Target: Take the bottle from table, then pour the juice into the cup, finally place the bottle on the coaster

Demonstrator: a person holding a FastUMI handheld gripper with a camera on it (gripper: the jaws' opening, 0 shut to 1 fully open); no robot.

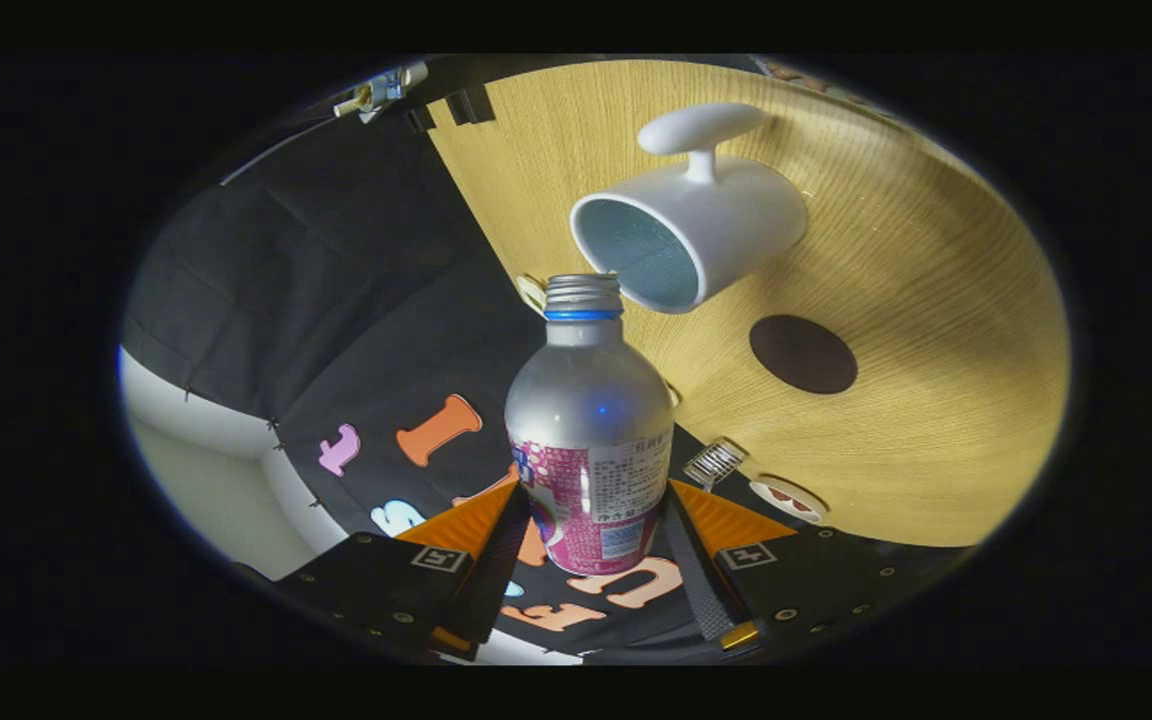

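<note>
My tongs are clamped on the bottle, both fingers on its lower body. View rolled hard, bottle mouth just short of the cup rim at 1 o'clock. Keep tipping slowly, neck over the opening. Coaster sits on the worktop at 2 o'clock.

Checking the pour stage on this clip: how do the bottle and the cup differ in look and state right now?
The bottle is silver metal with a pink label and narrow threaded neck; the cup is plain white with a wide mouth and handle. The bottle is clamped between the gripper jaws, while the cup stands free on the wooden table. The bottle's uncapped mouth points at the cup's rim. Both are open-topped.
</note>
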